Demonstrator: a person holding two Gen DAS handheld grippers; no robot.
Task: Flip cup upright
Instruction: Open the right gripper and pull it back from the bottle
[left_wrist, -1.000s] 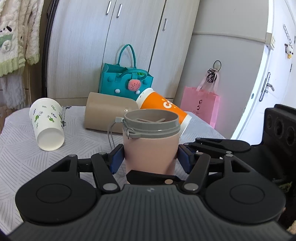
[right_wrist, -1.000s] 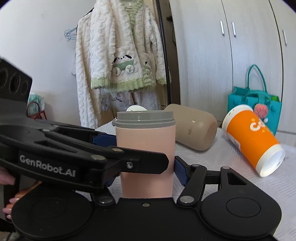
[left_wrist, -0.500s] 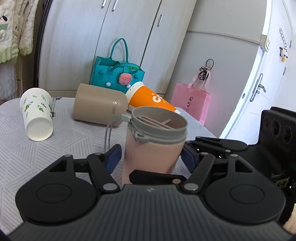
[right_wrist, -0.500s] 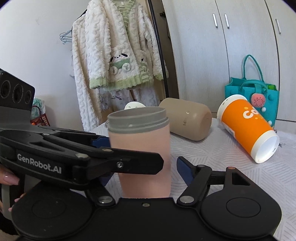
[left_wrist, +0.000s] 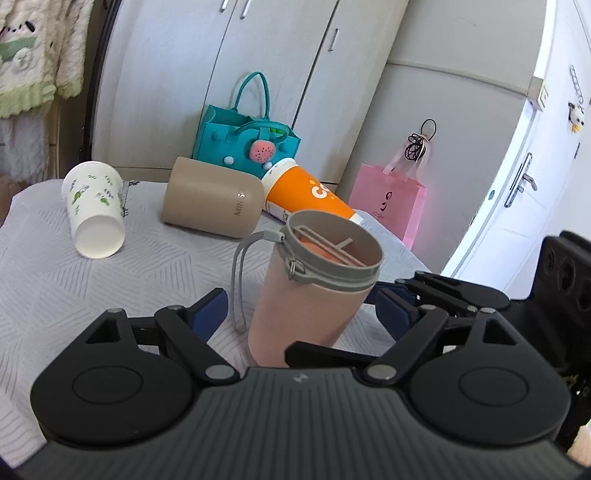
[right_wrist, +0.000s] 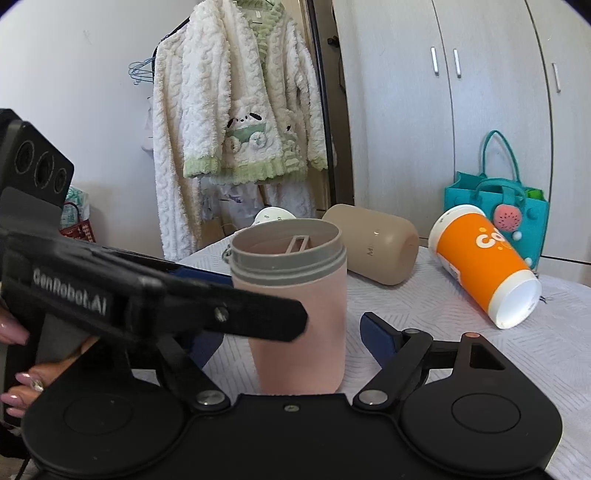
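Observation:
A pink cup with a grey rim and a grey cord loop (left_wrist: 310, 302) stands upright on the white tablecloth (left_wrist: 74, 280), mouth up. It also shows in the right wrist view (right_wrist: 295, 306). My left gripper (left_wrist: 301, 314) is open, its blue pads on either side of the cup with gaps. My right gripper (right_wrist: 288, 339) is open too, and the cup stands between its fingers. The left gripper's black body crosses the right wrist view on the left.
A beige cup (left_wrist: 212, 197), an orange cup (left_wrist: 310, 195) and a white leaf-print cup (left_wrist: 94, 208) lie on their sides behind. A teal bag (left_wrist: 245, 142) and a pink bag (left_wrist: 386, 203) stand beyond the table. A fluffy robe (right_wrist: 236, 110) hangs at the left.
Both grippers have opened off the pink cup and drawn back and up a little. The cup stays standing on the table.

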